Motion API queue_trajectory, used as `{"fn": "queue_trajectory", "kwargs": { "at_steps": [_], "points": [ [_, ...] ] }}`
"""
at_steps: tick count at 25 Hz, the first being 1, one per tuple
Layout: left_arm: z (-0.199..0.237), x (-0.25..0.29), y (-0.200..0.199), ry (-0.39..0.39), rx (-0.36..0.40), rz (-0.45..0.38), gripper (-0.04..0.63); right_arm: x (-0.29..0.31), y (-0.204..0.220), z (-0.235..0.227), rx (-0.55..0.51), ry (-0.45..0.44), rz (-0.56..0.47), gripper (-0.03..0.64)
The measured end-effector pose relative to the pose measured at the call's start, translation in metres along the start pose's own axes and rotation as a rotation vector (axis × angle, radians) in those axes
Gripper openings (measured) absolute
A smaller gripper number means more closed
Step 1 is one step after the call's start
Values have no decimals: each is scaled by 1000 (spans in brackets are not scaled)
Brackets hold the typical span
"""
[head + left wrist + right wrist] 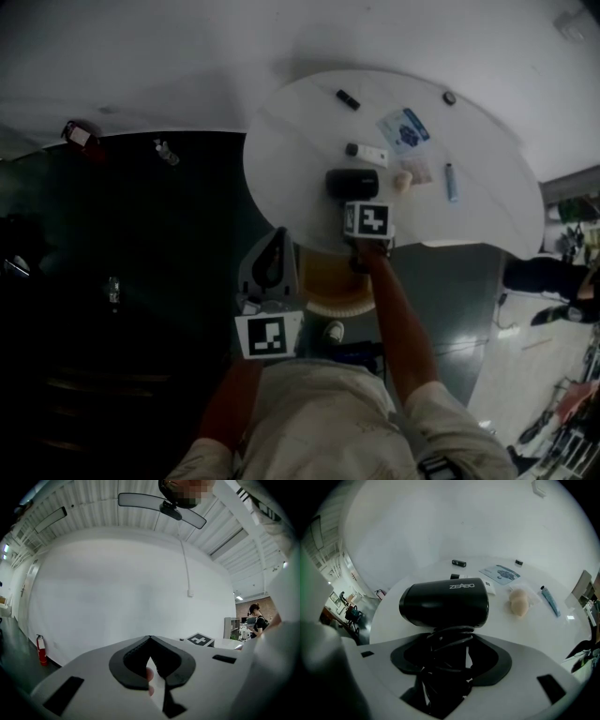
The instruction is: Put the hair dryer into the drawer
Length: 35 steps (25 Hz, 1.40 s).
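Note:
A black hair dryer lies on its side on the round white table, near the table's front edge. In the right gripper view its barrel lies crosswise just ahead of the jaws. Its handle, wound with black cord, runs back between them. My right gripper points steeply down over it. Its jaws stand wide round the handle, with a sliver of gap on the right side. My left gripper hangs left of the table over dark floor, its jaws meeting at the tip on nothing.
On the table beyond the dryer lie a white box, a blue packet, a beige lump, a blue tube and a small black item. A round tan stool stands under the table's edge. Another person stands far off.

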State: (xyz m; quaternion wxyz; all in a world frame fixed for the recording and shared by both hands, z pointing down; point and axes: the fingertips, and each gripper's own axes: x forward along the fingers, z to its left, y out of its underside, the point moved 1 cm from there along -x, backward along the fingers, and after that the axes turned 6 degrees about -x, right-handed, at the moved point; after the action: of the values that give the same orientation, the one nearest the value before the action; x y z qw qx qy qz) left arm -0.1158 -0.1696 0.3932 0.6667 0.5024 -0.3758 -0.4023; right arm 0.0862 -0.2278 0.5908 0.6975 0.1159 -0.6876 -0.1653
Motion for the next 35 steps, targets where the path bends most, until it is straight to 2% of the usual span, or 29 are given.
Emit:
{"fn": "queue_trajectory", "kwargs": {
  "at_steps": [2, 5, 7, 9, 12, 17, 22, 28, 35],
  "points": [
    [-2, 1, -1, 4, -1, -3, 0, 0, -13, -1, -15, -8, -71, 258],
    [-6, 1, -1, 8, 3, -2, 1, 1, -7, 0, -6, -15, -50, 253],
    [-9, 1, -1, 8, 2, 0, 0, 1, -19, 2, -35, -29, -120, 253],
    [-11, 0, -3, 6, 4, -4, 2, -2, -12, 2, -39, -30, -104, 252],
    [-13, -3, -5, 0, 14, -7, 2, -6, -18, 5, -57, -54, -181, 252],
    [-18, -9, -5, -12, 18, -9, 1, -24, -8, 8, -64, -81, -224, 252],
    [-34, -14, -10, -14, 23, -28, 1, -61, -4, 5, -30, -129, -317, 252],
    [-58, -23, -20, -12, 40, -56, 0, -120, 2, 9, -62, -165, -462, 252],
    [-92, -32, -33, -1, 45, -111, 0, -202, 15, -8, -63, -154, -678, 252]
  ]
}}
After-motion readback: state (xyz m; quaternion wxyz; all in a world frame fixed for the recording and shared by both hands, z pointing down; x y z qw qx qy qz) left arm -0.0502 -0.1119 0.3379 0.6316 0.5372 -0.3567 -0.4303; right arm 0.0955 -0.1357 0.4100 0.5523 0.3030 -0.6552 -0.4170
